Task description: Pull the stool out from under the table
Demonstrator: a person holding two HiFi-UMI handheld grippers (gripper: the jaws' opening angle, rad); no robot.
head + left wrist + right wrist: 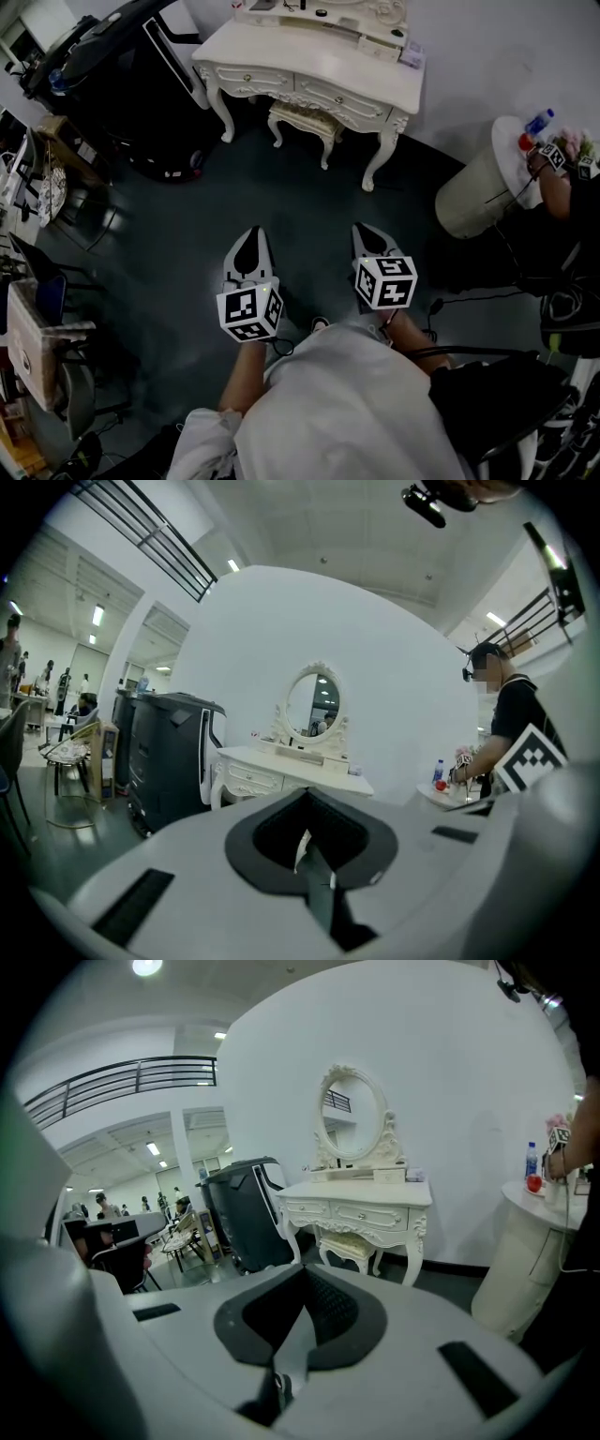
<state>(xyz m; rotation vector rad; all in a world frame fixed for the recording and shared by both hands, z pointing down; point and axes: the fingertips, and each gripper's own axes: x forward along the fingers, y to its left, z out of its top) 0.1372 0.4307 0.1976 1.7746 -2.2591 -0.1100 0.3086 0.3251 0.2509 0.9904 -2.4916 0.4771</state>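
A cream stool [303,117] with carved legs stands tucked under the white dressing table [309,66], its seat half hidden by the tabletop. The right gripper view shows the stool [350,1244] between the table's legs, under the table [361,1206] with its oval mirror. My left gripper [249,239] and right gripper [367,234] hover side by side over the dark floor, well short of the table, both shut and empty. In the left gripper view the table [281,771] lies ahead beyond the shut left gripper [305,808]; the right gripper [302,1283] points at the table.
A large black machine [141,89] stands left of the table. A round white side table [483,183] with a bottle is at the right, where another person's arm [553,183] reaches. Chairs and boxes [42,309] line the left edge. Cables lie on the floor at the right.
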